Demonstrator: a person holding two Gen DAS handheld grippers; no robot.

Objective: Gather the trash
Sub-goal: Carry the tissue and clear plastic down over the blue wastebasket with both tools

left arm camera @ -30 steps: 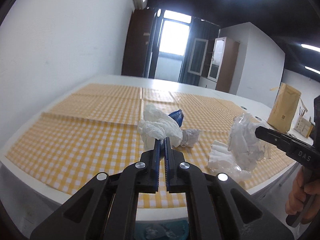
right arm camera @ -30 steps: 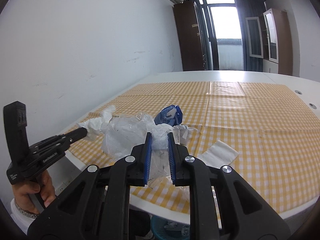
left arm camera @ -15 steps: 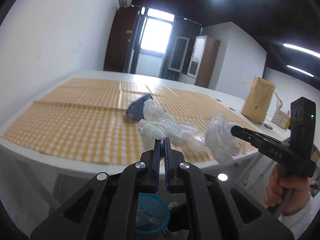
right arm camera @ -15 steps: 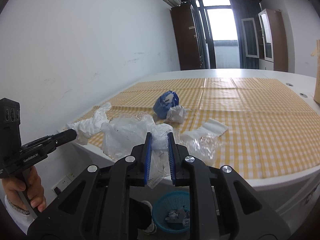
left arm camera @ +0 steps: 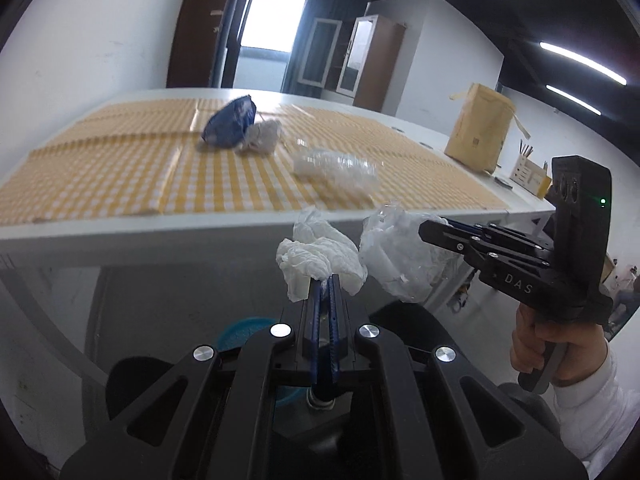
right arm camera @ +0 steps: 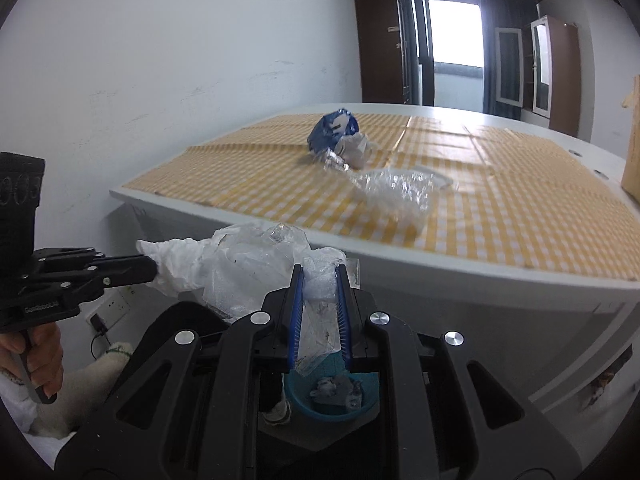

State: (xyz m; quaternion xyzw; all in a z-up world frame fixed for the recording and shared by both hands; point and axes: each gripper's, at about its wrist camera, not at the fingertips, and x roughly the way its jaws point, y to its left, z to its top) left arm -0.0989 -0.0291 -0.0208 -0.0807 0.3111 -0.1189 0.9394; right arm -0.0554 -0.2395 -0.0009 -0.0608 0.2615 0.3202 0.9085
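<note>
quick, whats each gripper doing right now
Left gripper: closed on the white crumpled tissue.
Right gripper: closed on the clear plastic wrap.

**Black grippers, blue pads, bare hands**

Both grippers are built of matte black plastic links, joined with round silver screws. The left gripper (left arm camera: 324, 280) is fitted with dark blue ribbed pads (left arm camera: 334, 320); brighter blue ribbed pads (right arm camera: 295, 320) are seen on the right gripper (right arm camera: 319, 276). White letters "DAS" are printed on the right gripper's side, and a green light is lit on its upright black block. The right hand (left arm camera: 560, 348) is bare, with a white sleeve (left arm camera: 596, 412). The left hand (right arm camera: 38, 354) is also bare-skinned.
</note>
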